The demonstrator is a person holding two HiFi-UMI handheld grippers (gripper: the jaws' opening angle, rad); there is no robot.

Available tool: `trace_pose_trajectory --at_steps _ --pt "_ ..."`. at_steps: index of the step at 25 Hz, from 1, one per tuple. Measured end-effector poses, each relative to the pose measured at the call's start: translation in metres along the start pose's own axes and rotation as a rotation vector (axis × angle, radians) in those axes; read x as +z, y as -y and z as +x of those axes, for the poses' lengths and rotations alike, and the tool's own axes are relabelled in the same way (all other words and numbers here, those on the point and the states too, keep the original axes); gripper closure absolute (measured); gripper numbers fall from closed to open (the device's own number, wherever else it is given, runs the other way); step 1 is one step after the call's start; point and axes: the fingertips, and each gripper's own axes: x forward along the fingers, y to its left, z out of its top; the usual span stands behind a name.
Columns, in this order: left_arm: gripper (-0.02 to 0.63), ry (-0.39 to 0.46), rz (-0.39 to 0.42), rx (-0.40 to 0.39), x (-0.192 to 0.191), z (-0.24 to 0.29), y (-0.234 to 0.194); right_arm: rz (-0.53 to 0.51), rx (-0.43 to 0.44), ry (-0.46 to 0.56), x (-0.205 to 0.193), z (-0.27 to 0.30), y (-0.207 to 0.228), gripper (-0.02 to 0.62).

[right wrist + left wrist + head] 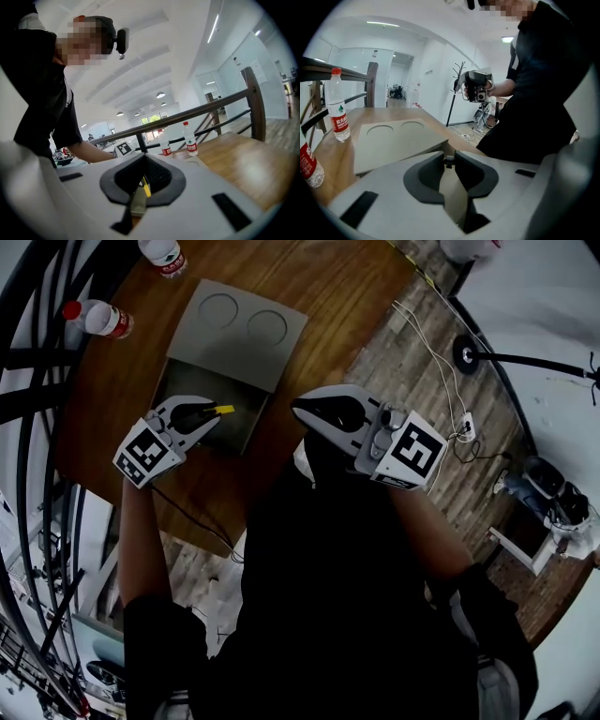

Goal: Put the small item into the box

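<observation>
A grey box lies open on the wooden table, its lid folded back with two round recesses. My left gripper hovers over the box's dark inside, shut on a small yellow item that sticks out past its tips. In the left gripper view the jaws meet on a small dark end piece, with the lid just beyond. My right gripper hangs to the right of the box, shut and holding nothing. Through its narrow jaw slit the yellow item shows.
Two water bottles with red labels stand at the table's far left, near a dark railing. White cables and a lamp base lie on the brick floor to the right.
</observation>
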Motion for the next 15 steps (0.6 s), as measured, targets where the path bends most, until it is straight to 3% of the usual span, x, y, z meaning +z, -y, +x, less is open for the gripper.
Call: trace_pose_trajectory --at_steps 15 --pt "0.525 -0.035 0.02 -0.02 -0.008 0.026 0.004 0.02 0.021 -0.005 0.001 0.002 -0.004 0.586"
